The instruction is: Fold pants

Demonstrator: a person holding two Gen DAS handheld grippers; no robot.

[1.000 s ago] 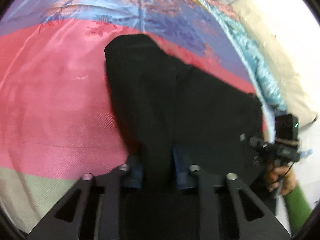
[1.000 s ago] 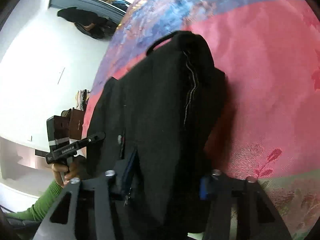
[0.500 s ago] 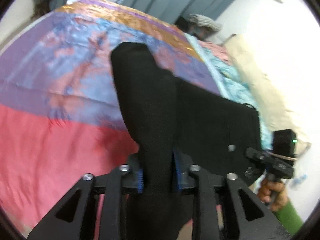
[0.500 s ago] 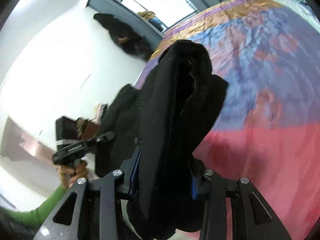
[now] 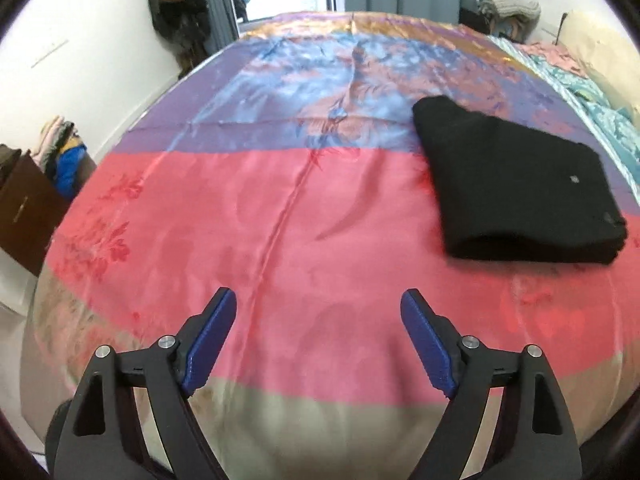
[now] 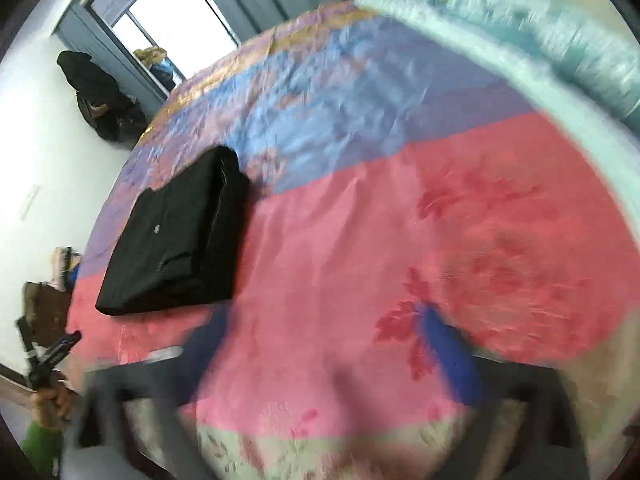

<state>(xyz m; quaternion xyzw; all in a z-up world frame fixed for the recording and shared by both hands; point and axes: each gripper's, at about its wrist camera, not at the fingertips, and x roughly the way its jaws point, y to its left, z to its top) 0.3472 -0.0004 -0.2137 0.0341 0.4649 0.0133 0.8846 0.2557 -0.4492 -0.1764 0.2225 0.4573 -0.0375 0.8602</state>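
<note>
Black fabric pants (image 5: 516, 188), folded into a compact rectangular stack, lie flat on the pink, blue and purple satin bedspread (image 5: 280, 208), straddling its pink and purple bands. The left gripper (image 5: 318, 344) hovers well apart, blue-padded fingers (image 5: 210, 340) spread wide, holding nothing. The right gripper (image 6: 320, 356) is motion-blurred; it appears spread and empty.

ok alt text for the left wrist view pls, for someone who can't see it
Black pants lie folded into a flat rectangle on a pink, purple and blue bedspread, ahead and to the right of the left gripper. The gripper's blue-padded jaws are wide open and empty. A curtained window and hanging clothes fill the background.
</note>
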